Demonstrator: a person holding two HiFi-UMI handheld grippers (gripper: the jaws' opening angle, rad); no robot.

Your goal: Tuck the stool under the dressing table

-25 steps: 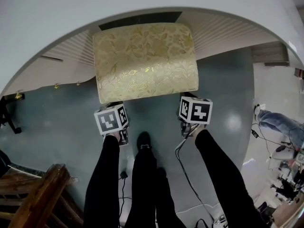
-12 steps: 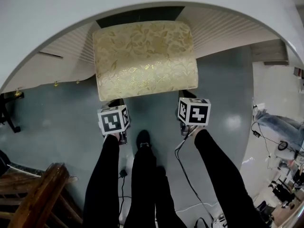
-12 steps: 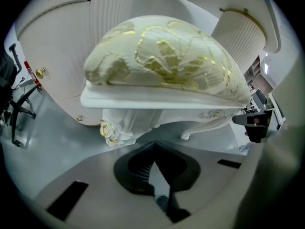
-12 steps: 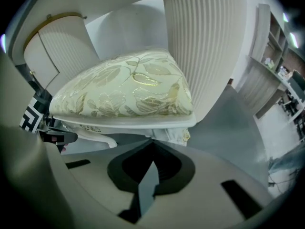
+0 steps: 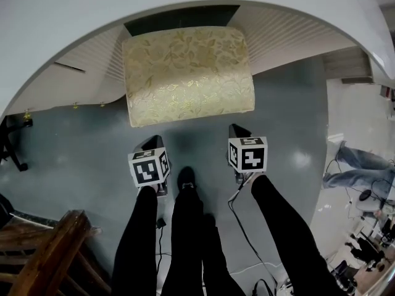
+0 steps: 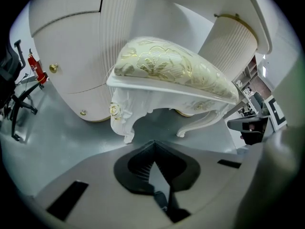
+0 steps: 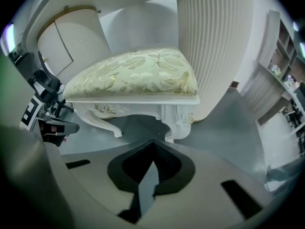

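The stool [image 5: 188, 73], with a gold floral cushion and white carved legs, stands on the grey floor with its far end under the curved white dressing table [image 5: 62, 23]. It sits between the table's two ribbed pedestals [image 6: 71, 56] [image 7: 212, 46]. My left gripper [image 5: 150, 142] is a short way off the stool's near left corner, and my right gripper [image 5: 237, 131] is just off its near right corner. Neither touches it. In the left gripper view the stool [image 6: 171, 73] is ahead of the shut, empty left gripper [image 6: 153, 144]. In the right gripper view the stool [image 7: 138, 75] faces the shut, empty right gripper [image 7: 153, 144].
A wooden chair [image 5: 49, 258] stands at the lower left. A cable [image 5: 244, 233] trails on the floor beside the person's black-clad legs [image 5: 185, 227]. Another person's legs [image 5: 355, 165] show at the right edge. A black chair base [image 5: 9, 143] is at the left.
Both grippers have drawn back from the stool's near edge toward the person, leaving a gap. The stool has slid slightly farther under the table.
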